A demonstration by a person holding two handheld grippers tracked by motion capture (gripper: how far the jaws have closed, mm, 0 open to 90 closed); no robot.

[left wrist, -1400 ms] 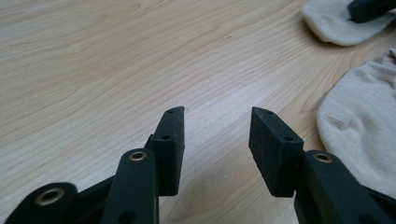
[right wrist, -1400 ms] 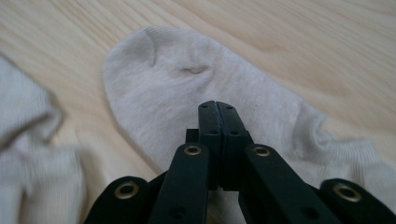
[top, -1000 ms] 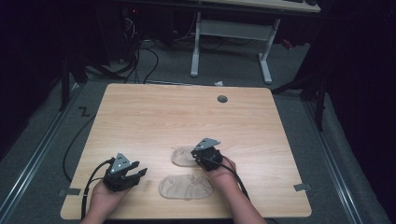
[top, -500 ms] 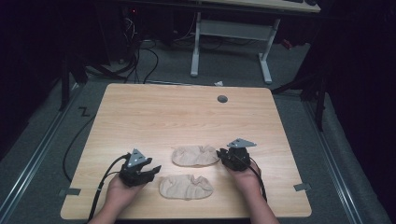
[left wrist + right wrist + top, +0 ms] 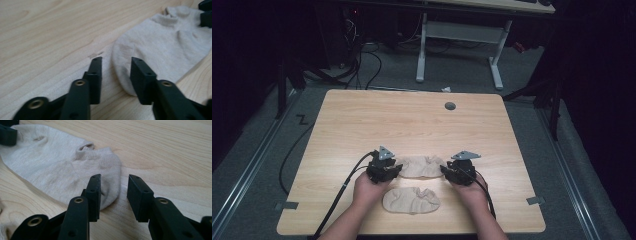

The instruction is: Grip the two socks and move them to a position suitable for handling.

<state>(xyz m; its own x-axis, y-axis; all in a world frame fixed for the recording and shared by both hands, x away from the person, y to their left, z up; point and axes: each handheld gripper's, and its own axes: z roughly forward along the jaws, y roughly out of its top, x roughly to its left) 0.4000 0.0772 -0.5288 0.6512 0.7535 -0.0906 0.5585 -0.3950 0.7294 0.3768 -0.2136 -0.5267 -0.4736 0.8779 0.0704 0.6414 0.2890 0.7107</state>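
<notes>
both ends of the far sock lined up for a pinch

on the wooden table (image 5: 362,120) two beige ankle socks lie flat, and i've brought my grippers to opposite ends of the far sock (image 5: 421,166), the one farther from me. my left gripper (image 5: 113,72) sits at its rounded toe end; the jaws have just been closing, yet they are still unclenched, with the toe edge between them and neither pad pressing on the fabric. my right gripper (image 5: 113,195) sits at the cuff-and-heel end; its jaws have just been opening, and they stand parted, with the sock's edge at the gap but not grasped. i hold both low and nearly level so the pads can slip over the thin edges. the near sock (image 5: 411,200) lies between my forearms, untouched. i judge the aim is to lift the far one by both ends, probably to pair it.
</notes>
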